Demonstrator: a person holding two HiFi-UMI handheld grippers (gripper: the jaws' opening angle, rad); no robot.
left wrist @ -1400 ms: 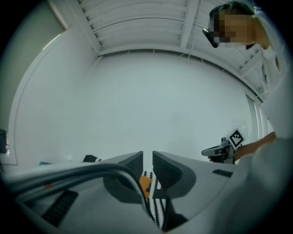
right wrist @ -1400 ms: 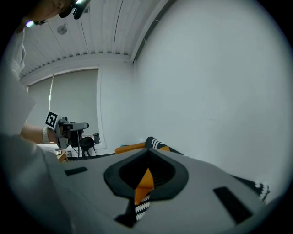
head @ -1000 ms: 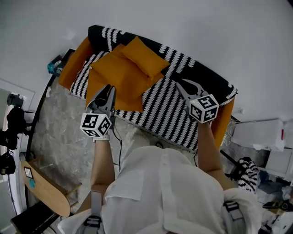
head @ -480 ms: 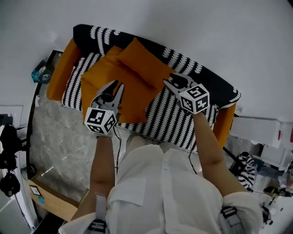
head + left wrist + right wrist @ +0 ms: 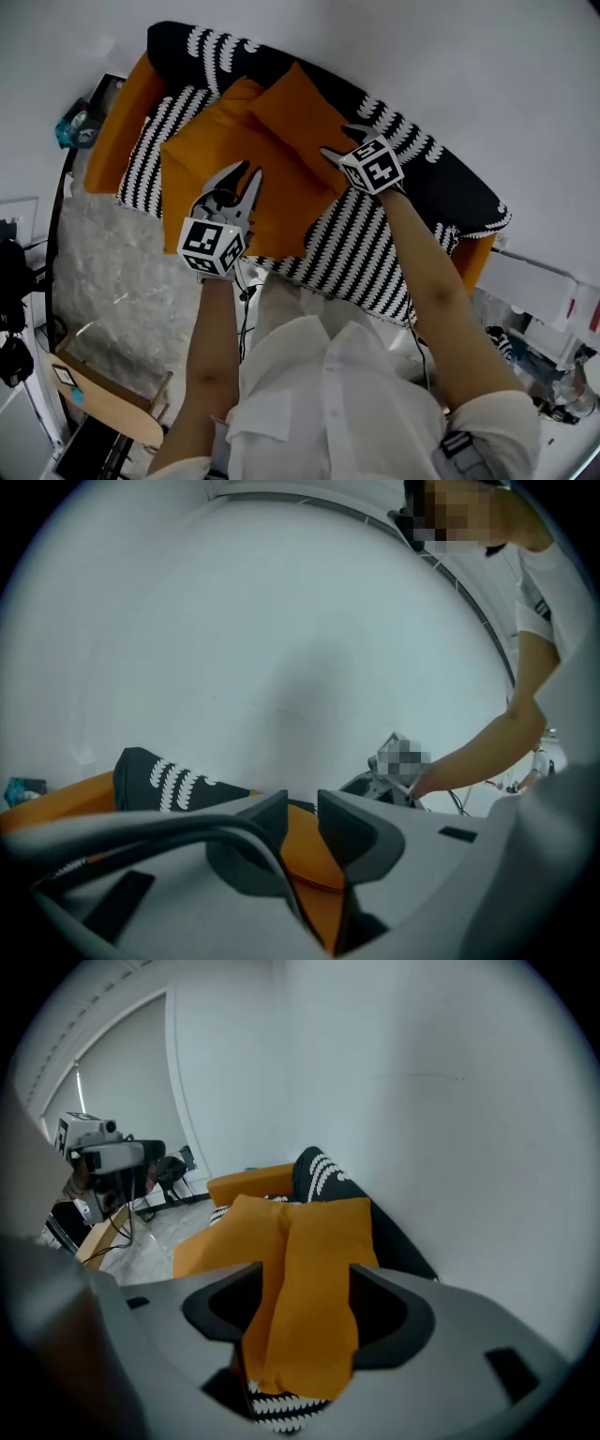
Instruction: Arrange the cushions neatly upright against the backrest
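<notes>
Two orange cushions lie on a sofa with a black-and-white striped cover (image 5: 375, 234). The big cushion (image 5: 202, 169) lies flat on the seat. The smaller cushion (image 5: 295, 117) rests partly on it and against the black backrest (image 5: 441, 178). My left gripper (image 5: 242, 175) hovers at the big cushion's front part, its jaws narrowly open after opening a little, with nothing between them. My right gripper (image 5: 343, 141) is at the smaller cushion's right edge. Its jaws have just been opening wide; the cushion (image 5: 323, 1241) shows between them, pads apart from it.
Orange sofa arms stand at both ends, one (image 5: 112, 131) at the left. Grey floor (image 5: 103, 262) lies before the sofa. A wooden board (image 5: 94, 398) and a camera stand (image 5: 14, 281) sit at the left. Clutter (image 5: 553, 309) fills the right. A white wall (image 5: 450, 56) stands behind.
Both grippers have moved in toward the cushions. The right one swung left from the striped seat to the smaller cushion's edge and opened wide. The left one's jaws opened slightly.
</notes>
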